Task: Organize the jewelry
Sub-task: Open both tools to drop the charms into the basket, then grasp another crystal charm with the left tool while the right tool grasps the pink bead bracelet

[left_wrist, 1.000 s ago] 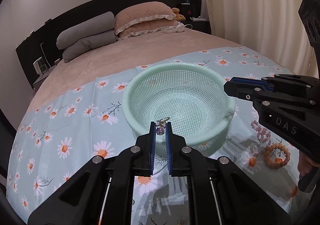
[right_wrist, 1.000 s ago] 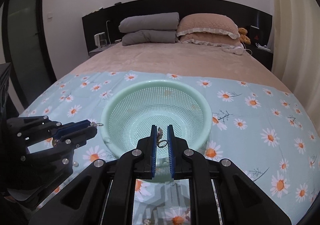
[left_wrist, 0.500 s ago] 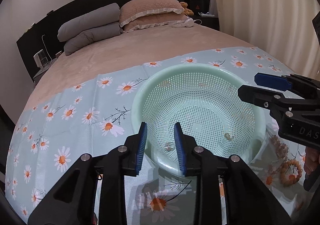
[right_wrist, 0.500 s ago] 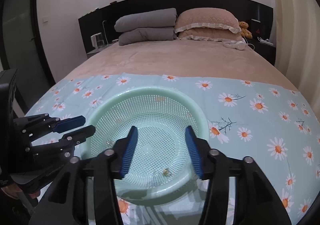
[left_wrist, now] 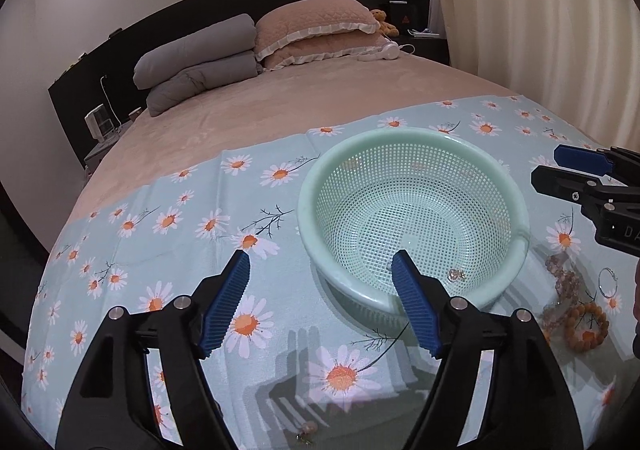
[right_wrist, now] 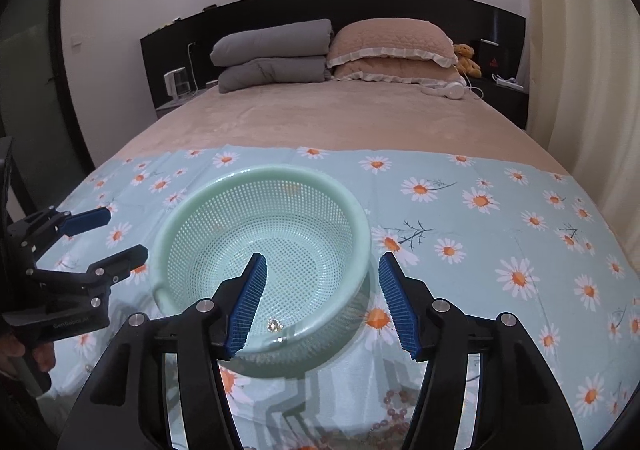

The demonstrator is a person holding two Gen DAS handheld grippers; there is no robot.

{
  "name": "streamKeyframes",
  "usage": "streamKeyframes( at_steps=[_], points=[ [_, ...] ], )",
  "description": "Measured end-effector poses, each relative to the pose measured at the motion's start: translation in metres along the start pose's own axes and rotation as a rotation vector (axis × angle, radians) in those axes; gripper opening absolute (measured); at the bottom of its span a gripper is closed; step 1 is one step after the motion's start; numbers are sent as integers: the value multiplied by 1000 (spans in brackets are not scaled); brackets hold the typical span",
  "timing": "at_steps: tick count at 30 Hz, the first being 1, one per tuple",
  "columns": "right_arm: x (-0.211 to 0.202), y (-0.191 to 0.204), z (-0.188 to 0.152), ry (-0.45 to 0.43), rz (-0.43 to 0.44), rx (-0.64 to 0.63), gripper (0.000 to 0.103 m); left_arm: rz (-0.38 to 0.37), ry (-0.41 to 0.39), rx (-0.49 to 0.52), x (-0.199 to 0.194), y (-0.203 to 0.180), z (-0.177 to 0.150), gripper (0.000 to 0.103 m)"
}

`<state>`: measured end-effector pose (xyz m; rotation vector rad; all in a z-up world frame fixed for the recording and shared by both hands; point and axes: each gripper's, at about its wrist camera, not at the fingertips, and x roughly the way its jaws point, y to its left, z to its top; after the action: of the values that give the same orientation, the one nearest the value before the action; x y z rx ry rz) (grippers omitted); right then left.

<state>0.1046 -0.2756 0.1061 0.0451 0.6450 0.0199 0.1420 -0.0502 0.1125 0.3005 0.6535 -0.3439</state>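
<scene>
Small jewelry piece (right_wrist: 274,325) in basket (right_wrist: 200,202) below spread right claw (right_wrist: 322,302).

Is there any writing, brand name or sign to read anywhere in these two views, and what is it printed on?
"DA", cut off by the picture's edge: on the black right hand-held gripper, left wrist view.
"GenRobot.AI", small, my best reading: on the black left hand-held gripper, right wrist view.
Red triangle sign on the black bedside box: too small to read.

Small silver trinket (left_wrist: 455,274) low inside mint mesh basket (left_wrist: 400,138)
</scene>
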Motion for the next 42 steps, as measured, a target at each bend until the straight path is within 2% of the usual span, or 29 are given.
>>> streamKeyframes(
  at_steps=[8, 13, 18, 21, 24, 31, 34, 38, 40, 42],
  points=[
    [-30, -13, -37, 52, -65, -5, 55, 34, 7, -9, -36, 6, -35, 77],
    [-38, -26, -61, 82, -94, 24, 55, 39, 50, -24, -44, 5, -66, 77],
    [-32, -32, -80, 110, -98, 53, 55, 20, 87, -26, -45, -4, -97, 77],
    [-25, -31, -88, 114, -105, 49, 55, -20, 118, -48, -38, -8, -112, 77],
    [-15, -31, -96, 135, -106, 42, 55, -32, 115, -34, -34, -17, -125, 77],
    [9, -33, -109, 191, -128, 25, 55, -94, 158, -11, -20, -35, -140, 77],
    [16, -36, -113, 215, -122, 31, 55, -95, 155, 3, -15, -40, -144, 77],
    [22, -40, -117, 235, -115, 45, 55, -130, 159, -41, -12, -34, -145, 77],
    [23, -41, -118, 243, -116, 50, 51, -121, 153, -25, -13, -37, -146, 73],
    [23, -41, -118, 248, -102, 47, 40, -128, 148, -16, -15, -41, -147, 66]
  ],
)
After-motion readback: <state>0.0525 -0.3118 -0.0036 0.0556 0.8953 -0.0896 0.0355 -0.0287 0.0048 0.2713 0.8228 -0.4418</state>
